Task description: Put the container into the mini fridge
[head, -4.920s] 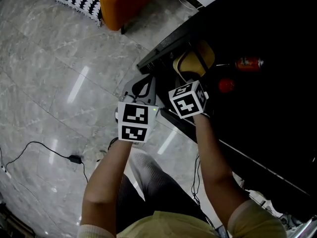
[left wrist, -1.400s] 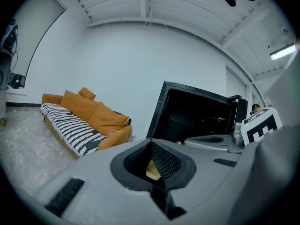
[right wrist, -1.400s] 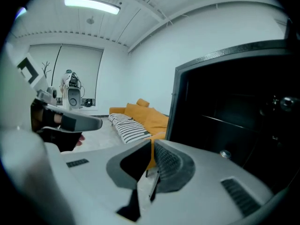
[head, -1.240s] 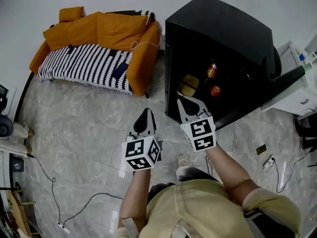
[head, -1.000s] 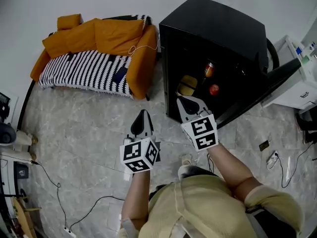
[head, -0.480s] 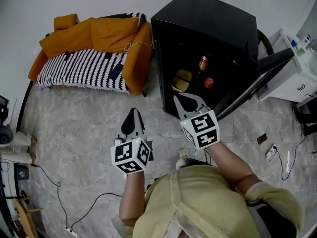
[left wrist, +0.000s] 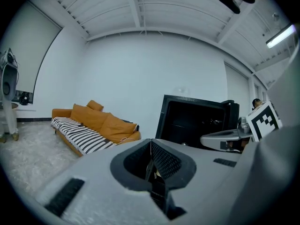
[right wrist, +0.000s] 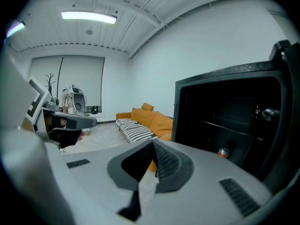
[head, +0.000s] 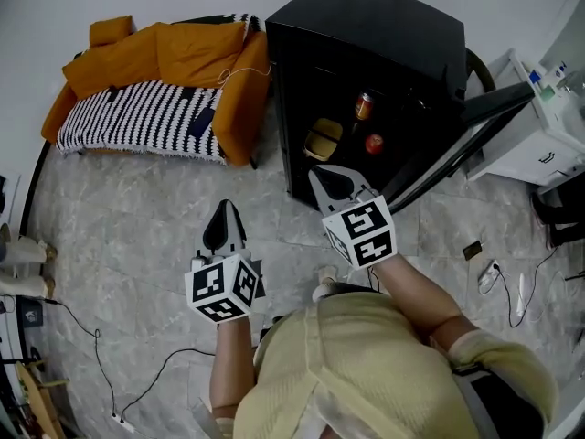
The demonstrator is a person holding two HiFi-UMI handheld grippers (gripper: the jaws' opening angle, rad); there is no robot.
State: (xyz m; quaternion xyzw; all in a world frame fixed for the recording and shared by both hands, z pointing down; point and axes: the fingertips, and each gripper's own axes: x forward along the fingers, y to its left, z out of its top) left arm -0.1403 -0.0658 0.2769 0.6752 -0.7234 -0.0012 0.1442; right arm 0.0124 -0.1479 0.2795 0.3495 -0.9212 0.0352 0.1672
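The black mini fridge [head: 370,53] stands with its door [head: 462,135] swung out to the right. On a shelf inside lies the yellow container [head: 322,139], beside a red can [head: 363,106] and a red round fruit [head: 373,143]. My right gripper [head: 322,174] is shut and holds nothing, its tip just short of the fridge's front. My left gripper [head: 224,210] is also shut and holds nothing, out over the floor left of the fridge. The left gripper view shows its jaws [left wrist: 151,146] closed, with the fridge [left wrist: 197,121] beyond. The right gripper view shows closed jaws [right wrist: 153,146] and the can [right wrist: 223,151].
An orange sofa [head: 164,80] with a striped cover stands left of the fridge against the wall. A white cabinet [head: 539,126] sits right of the open door. Cables [head: 137,382] and a plug strip [head: 489,277] lie on the marble floor.
Both grippers have drawn back from the fridge opening, and the left one has drifted down and to the left. The container stays on its shelf inside.
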